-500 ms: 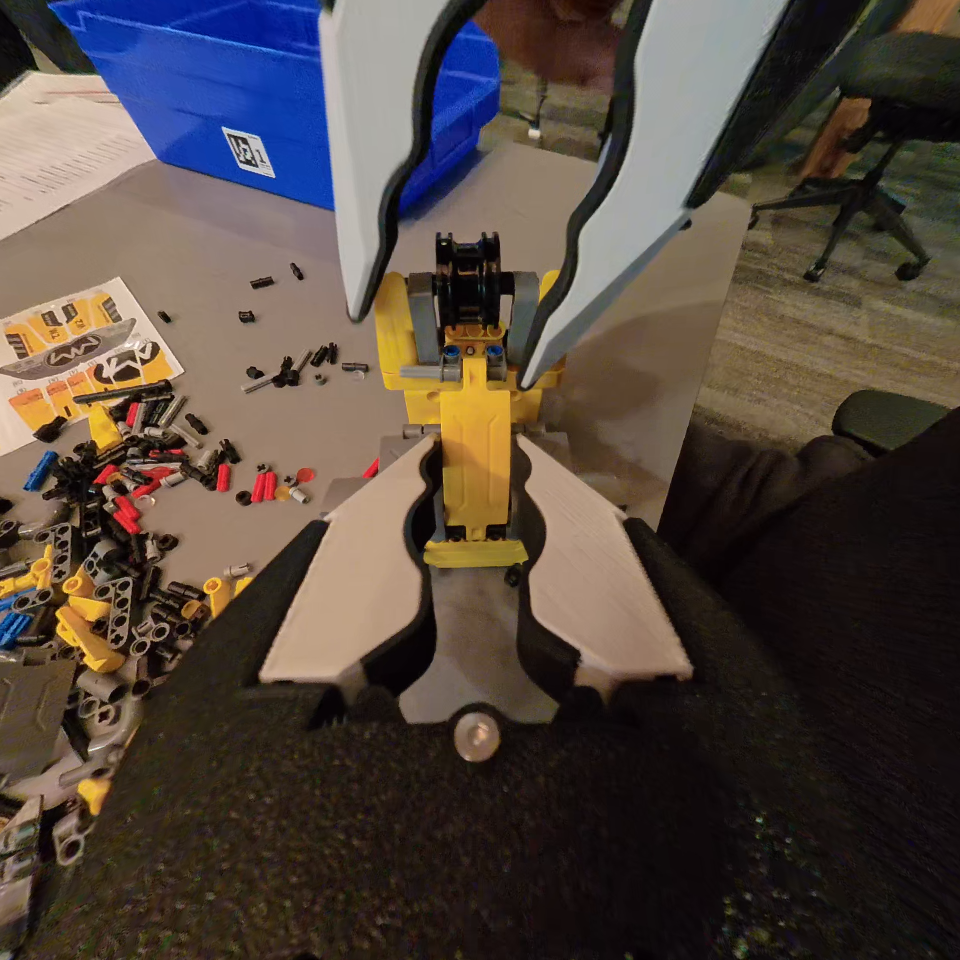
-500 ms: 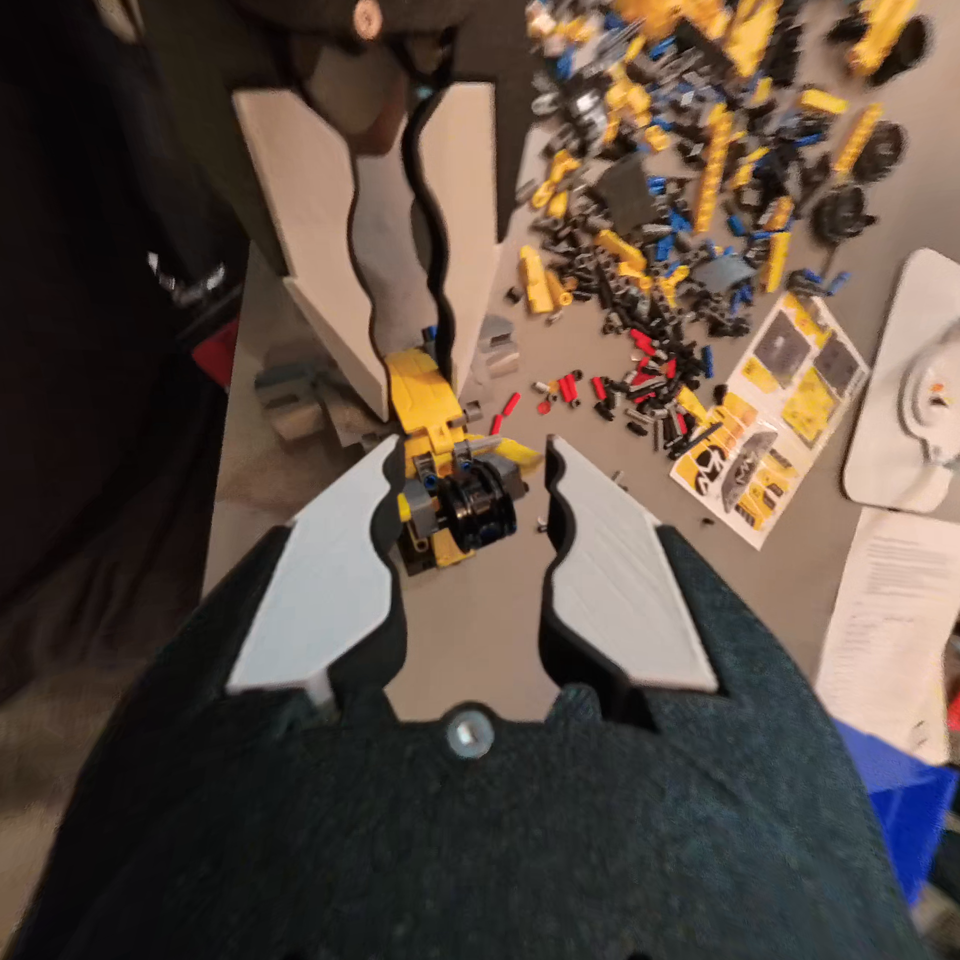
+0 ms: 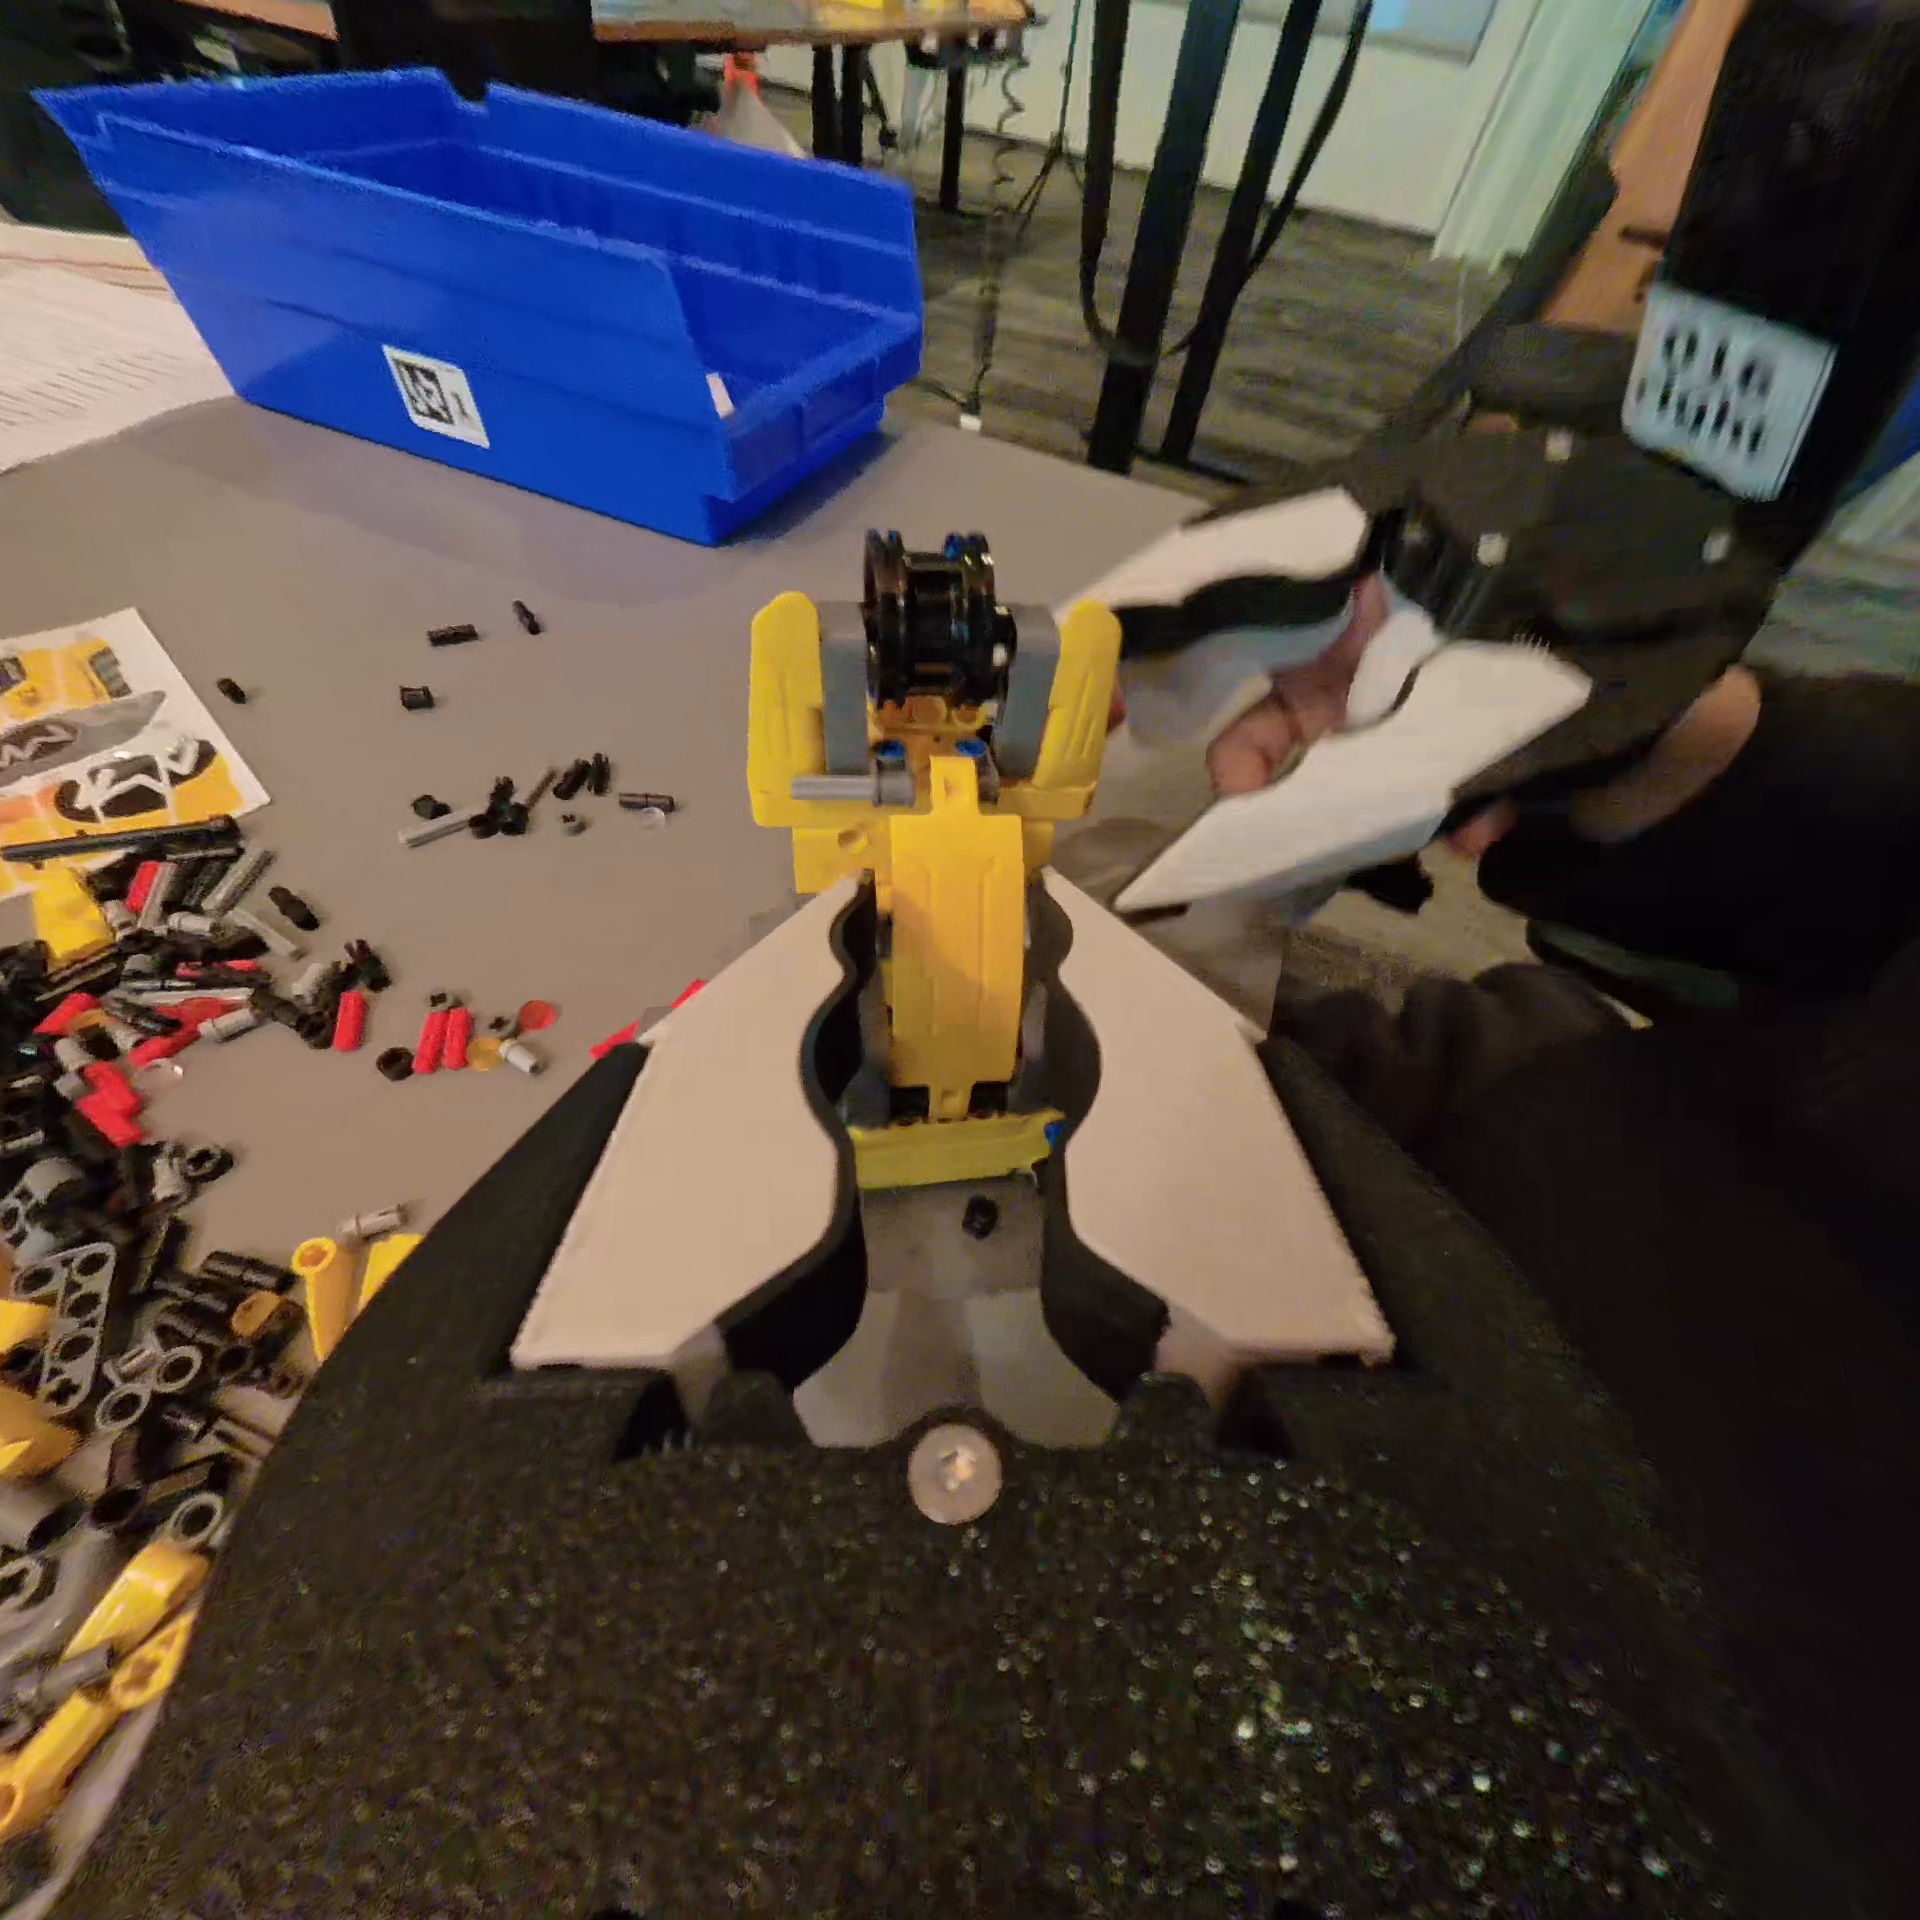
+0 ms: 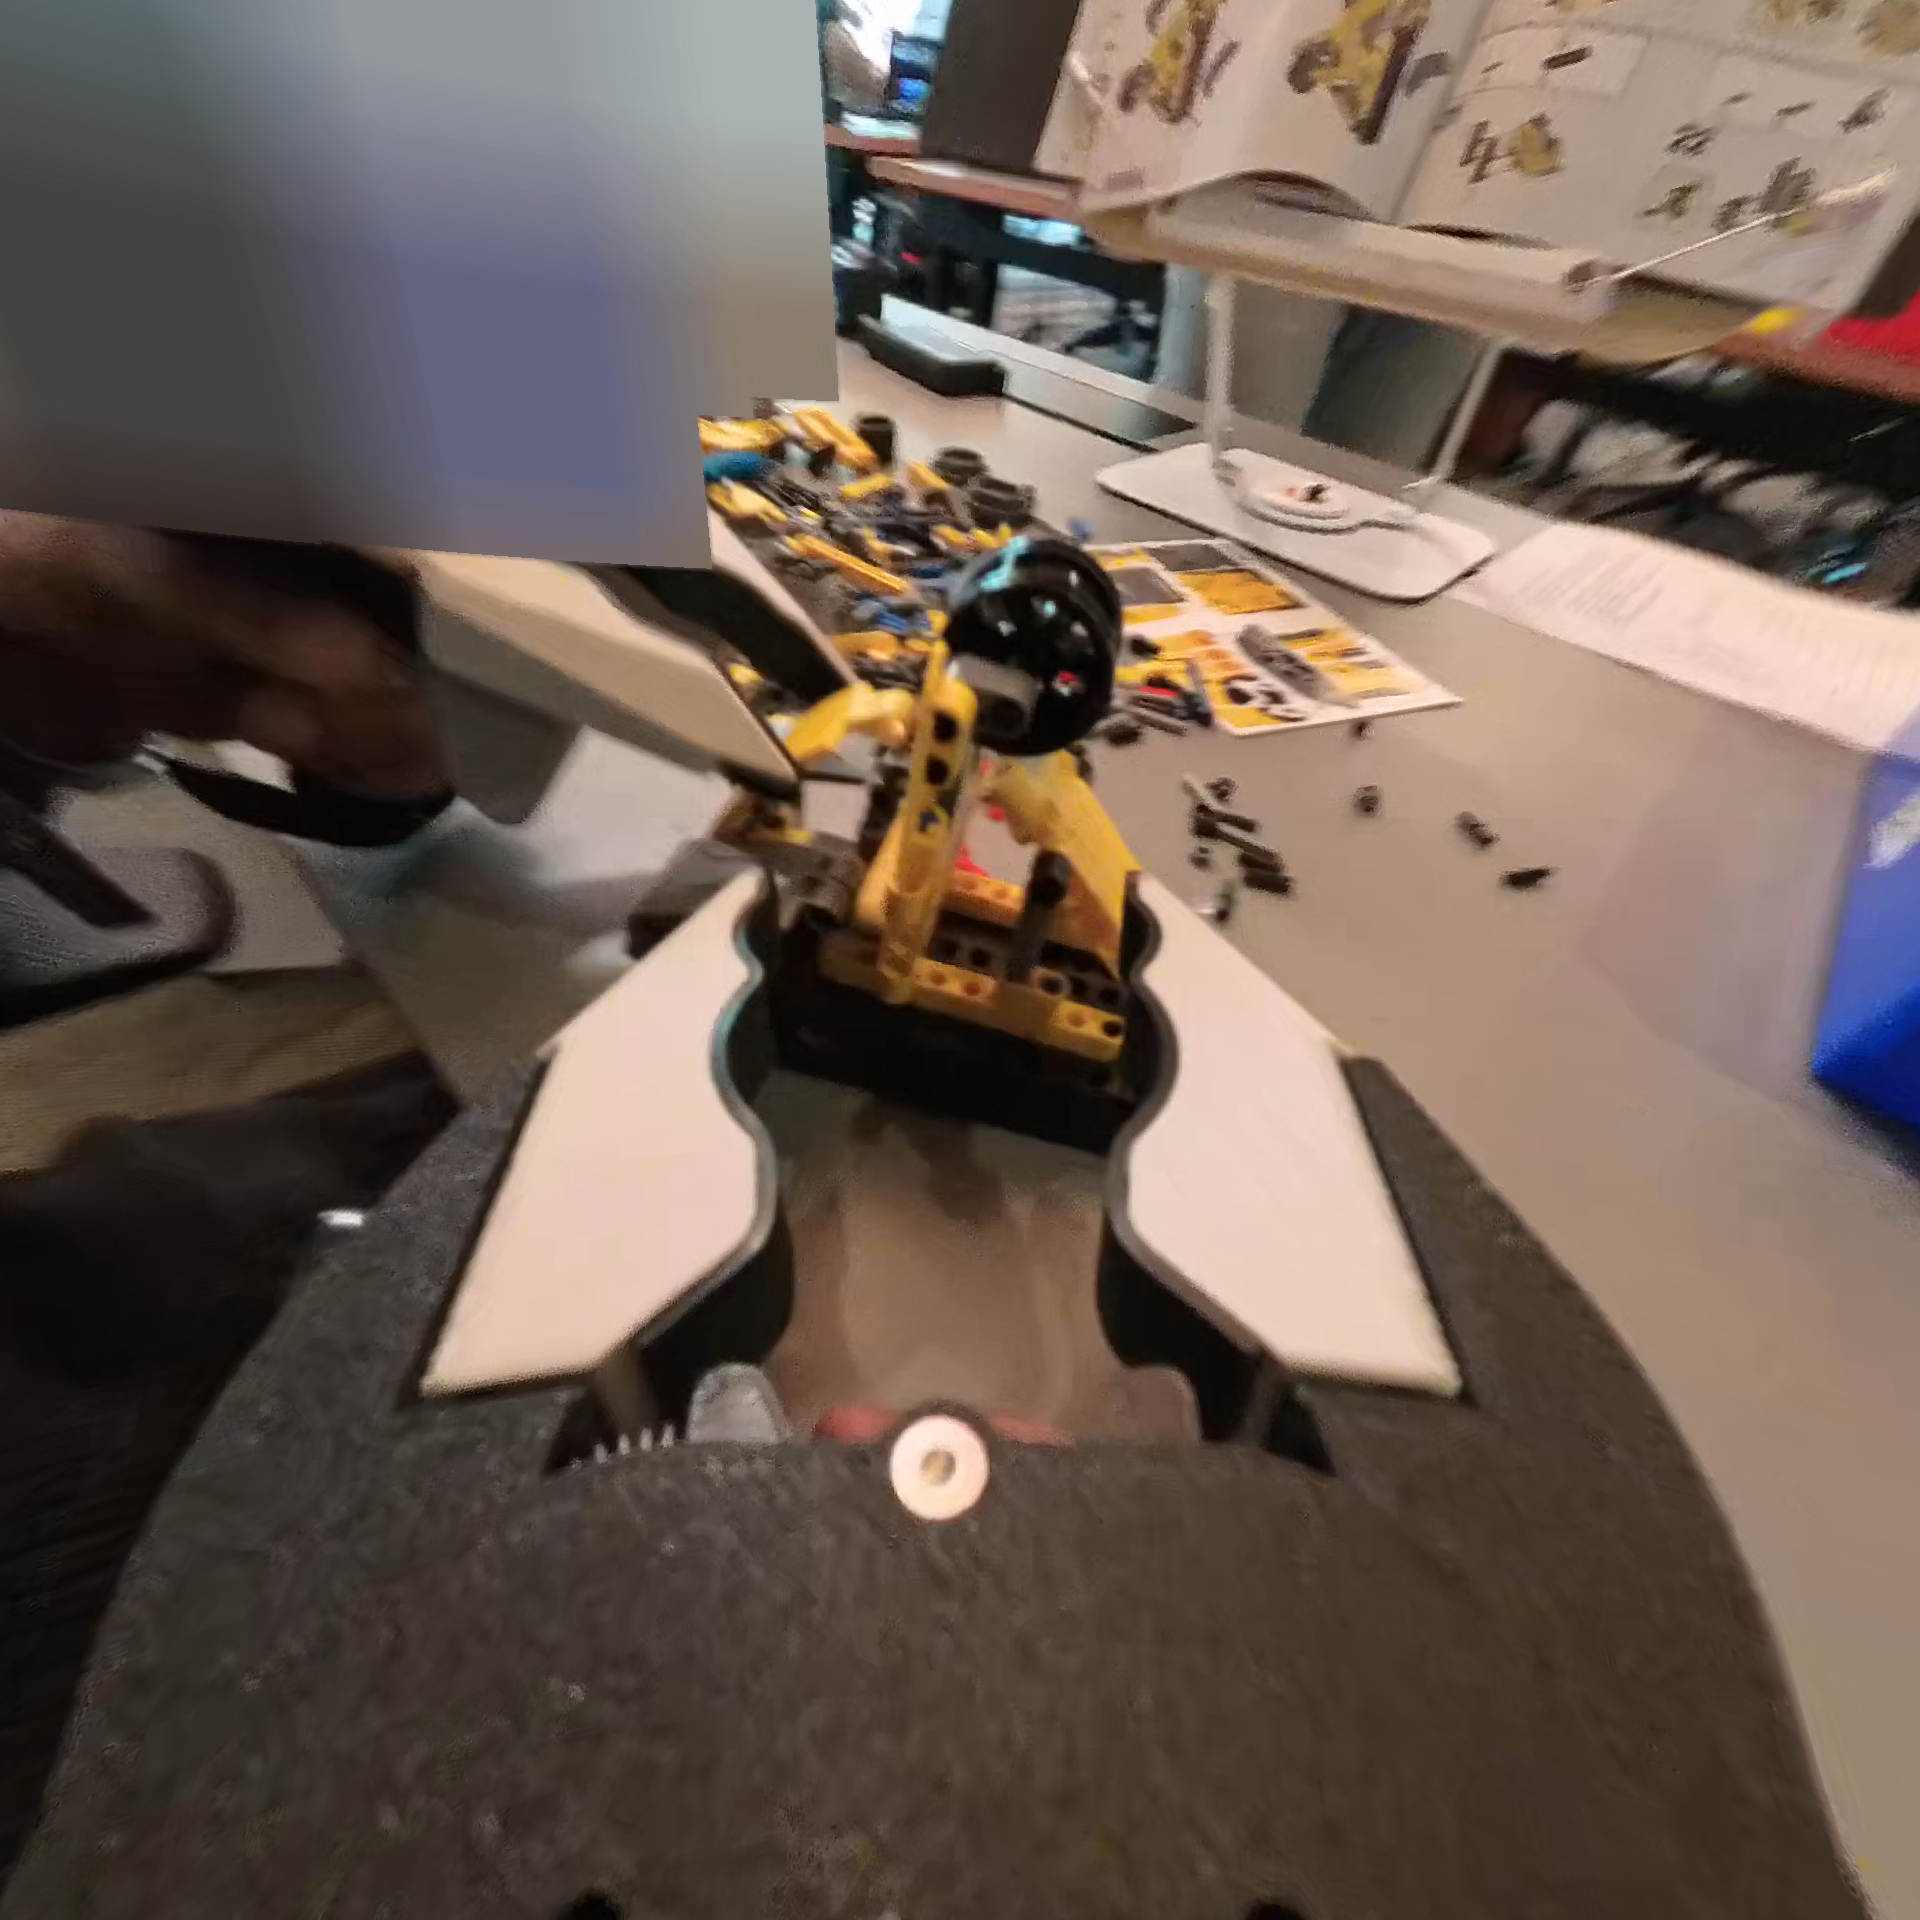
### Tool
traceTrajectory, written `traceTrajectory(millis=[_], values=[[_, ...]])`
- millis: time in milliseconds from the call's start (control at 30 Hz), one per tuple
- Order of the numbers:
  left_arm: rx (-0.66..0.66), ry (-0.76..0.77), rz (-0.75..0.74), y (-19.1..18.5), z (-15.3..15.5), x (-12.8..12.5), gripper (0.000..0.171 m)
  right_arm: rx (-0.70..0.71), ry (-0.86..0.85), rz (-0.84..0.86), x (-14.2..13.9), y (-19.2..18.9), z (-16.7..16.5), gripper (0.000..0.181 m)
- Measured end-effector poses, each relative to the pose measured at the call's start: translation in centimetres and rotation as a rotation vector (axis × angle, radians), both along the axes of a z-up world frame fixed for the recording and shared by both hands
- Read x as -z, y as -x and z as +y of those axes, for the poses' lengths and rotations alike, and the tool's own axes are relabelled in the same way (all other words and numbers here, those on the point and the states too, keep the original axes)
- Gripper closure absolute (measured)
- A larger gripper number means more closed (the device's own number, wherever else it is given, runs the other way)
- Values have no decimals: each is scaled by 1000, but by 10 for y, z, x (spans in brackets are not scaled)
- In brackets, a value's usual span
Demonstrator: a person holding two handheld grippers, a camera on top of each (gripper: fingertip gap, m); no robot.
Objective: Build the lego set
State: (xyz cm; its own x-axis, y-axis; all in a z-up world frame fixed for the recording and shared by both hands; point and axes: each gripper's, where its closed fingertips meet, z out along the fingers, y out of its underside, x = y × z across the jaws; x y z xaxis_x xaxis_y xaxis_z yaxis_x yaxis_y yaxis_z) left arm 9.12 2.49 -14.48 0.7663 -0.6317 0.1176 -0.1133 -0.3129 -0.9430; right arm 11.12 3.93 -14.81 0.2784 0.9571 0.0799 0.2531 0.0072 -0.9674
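Because it is clipped together from many small plastic pieces, the yellow brick model is judged light and stiff but liable to come apart; its solid base is the safer hold. It is held above the grey table, clamped at one end by the left gripper. The right gripper is seen astride its beam frame, though contact cannot be told. The blue bin is shown whole only leftward, the instruction booklet only rightward.
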Motion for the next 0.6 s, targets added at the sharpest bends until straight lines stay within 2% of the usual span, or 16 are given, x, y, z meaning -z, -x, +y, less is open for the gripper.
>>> traceTrajectory(millis=[100,200,233,300,433,600], values=[[13,-62,-58,2,0,-13,140,26,-52,-5,0,-1,3,116],[12,-112,-145,7,-2,-27,138,-4,-10,-15,2,-1,3,123],[1,-125,-162,9,-1,-30,137,4,-4,-17,2,-1,5,135],[-36,-130,-170,14,3,-27,136,25,-11,-20,2,-2,9,145],[-50,-88,-163,13,9,-20,134,42,-45,-35,2,-3,10,147],[-80,-115,-161,16,9,-22,134,28,-30,-45,3,-2,11,148]])
